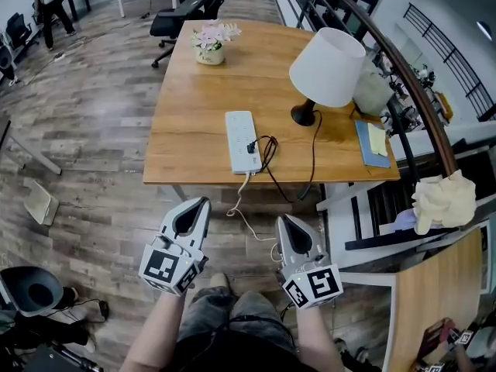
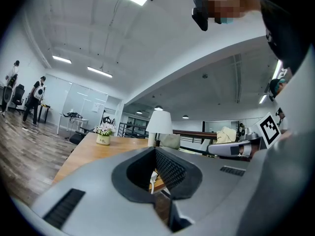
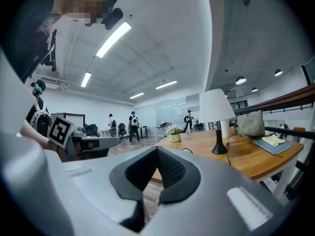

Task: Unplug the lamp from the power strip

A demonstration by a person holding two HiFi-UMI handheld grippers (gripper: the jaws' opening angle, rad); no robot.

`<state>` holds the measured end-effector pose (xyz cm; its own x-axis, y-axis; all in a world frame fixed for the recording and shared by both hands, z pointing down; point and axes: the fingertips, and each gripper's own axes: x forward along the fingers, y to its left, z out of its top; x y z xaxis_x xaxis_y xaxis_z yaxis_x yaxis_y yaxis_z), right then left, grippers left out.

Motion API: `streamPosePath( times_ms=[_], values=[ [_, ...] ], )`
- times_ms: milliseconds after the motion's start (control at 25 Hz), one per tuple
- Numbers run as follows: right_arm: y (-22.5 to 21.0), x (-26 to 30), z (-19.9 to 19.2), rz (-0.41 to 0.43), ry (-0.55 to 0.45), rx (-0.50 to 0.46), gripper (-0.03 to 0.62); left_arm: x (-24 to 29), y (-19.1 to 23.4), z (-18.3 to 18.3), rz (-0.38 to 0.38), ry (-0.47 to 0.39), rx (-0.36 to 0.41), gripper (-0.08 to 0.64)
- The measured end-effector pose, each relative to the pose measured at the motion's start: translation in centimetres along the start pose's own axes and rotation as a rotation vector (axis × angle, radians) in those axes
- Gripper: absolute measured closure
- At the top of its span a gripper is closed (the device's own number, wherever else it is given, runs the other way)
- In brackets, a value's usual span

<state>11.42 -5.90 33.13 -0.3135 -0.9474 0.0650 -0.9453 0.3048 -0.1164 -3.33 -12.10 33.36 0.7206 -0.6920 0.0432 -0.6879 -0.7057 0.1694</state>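
Hanging low in front of the table (image 1: 194, 115), the left tool (image 1: 201, 206) and the right tool (image 1: 284, 223) are both seen clenched on nothing, their jaws pressed together, well apart from anything on the tabletop. The power strip (image 1: 240, 134) lies flat near the near edge of the table, and the lamp's black plug (image 1: 252, 147) is seated in its near end. The lamp (image 1: 327, 67) stands upright to the right of the strip, and its black cord (image 1: 315, 153) is looped beside the plug and draped over the table edge.

The task is judged not yet begun.

Several slips can be foreseen:
- If the plug is pulled while the strip is left unheld, the strip may be dragged off the edge, since it lies loose and its white lead (image 1: 239, 200) already hangs below the table.
- If the cord is gripped instead of the plug body, the lamp could be tugged and tipped.
- If the jaws are not opened before the reach, the plug would merely be pushed.
- The loose loop of cord could be snagged by either tool.
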Motion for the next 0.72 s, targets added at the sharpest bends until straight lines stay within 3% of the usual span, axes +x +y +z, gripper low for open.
streamPosePath(
  times_ms=[720],
  values=[
    [-1.9,6.0,-1.7,0.057,0.051,0.014,0.584,5.0,1.5,-2.2,-0.023,0.062,-0.017,0.565]
  ],
)
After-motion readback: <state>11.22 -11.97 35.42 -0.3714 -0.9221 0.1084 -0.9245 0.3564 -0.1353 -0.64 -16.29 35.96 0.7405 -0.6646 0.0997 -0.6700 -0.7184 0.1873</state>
